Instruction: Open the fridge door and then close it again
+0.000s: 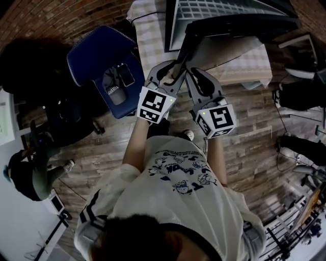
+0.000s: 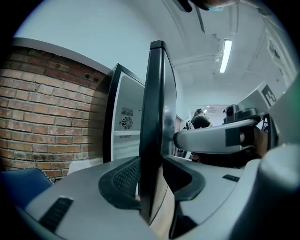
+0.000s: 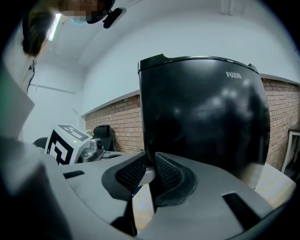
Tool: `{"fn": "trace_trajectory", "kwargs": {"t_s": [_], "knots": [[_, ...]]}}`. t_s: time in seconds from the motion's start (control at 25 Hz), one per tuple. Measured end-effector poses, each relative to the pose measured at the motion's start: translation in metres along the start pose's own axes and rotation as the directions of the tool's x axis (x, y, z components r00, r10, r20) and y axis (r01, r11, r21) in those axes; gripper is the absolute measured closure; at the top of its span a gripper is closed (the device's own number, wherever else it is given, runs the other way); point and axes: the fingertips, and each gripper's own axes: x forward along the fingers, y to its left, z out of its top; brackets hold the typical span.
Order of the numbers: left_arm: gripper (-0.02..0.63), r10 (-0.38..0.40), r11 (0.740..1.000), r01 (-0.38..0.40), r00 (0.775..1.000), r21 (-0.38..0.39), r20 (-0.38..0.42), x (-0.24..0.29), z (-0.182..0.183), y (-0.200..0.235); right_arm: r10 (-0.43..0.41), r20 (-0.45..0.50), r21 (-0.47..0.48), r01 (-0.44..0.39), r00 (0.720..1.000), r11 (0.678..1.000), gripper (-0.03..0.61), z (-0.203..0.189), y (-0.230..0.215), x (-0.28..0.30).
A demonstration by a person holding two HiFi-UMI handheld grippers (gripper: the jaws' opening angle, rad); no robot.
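Note:
The black fridge stands on a table, its door swung open. In the left gripper view the door is seen edge-on, with the white inside of the fridge behind it. My left gripper straddles the door's edge; its left pad lies against it, and a gap shows at the right pad. In the right gripper view the glossy door fills the frame, and my right gripper is shut on its thin edge. From above, the left gripper and the right gripper sit side by side at that edge.
A blue chair with a cap and a phone on it stands close on the left. The table's checked cloth hangs just beyond the grippers. A brick wall lies behind the fridge. A person crouches at the left; dark gear lines the right.

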Motion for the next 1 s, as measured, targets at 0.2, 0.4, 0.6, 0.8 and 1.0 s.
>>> {"fn": "trace_trajectory", "kwargs": {"t_s": [0.2, 0.4, 0.6, 0.8, 1.0], "knots": [[0.460, 0.010, 1.000, -0.010, 1.000, 0.002, 0.001, 0.012, 0.003, 0.025, -0.010, -0.012, -0.010, 0.010, 1.000, 1.000, 0.506, 0.002, -0.012, 0.021], [0.459, 0.014, 1.000, -0.014, 1.000, 0.002, 0.000, 0.021, 0.006, 0.042, -0.023, -0.008, -0.001, 0.023, 1.000, 1.000, 0.506, 0.004, -0.021, 0.038], [0.460, 0.034, 0.999, -0.034, 0.999, 0.009, -0.001, 0.028, 0.009, 0.059, -0.034, -0.004, 0.005, 0.034, 0.999, 0.999, 0.506, 0.008, -0.027, 0.053], [0.459, 0.043, 0.999, -0.043, 0.999, 0.011, 0.002, 0.035, 0.011, 0.073, -0.048, -0.005, 0.016, 0.048, 0.999, 0.999, 0.506, 0.009, -0.034, 0.065], [0.468, 0.077, 0.997, -0.077, 0.997, 0.009, 0.004, 0.040, 0.013, 0.085, -0.068, 0.001, 0.023, 0.068, 0.998, 0.997, 0.506, 0.010, -0.039, 0.072]]}}
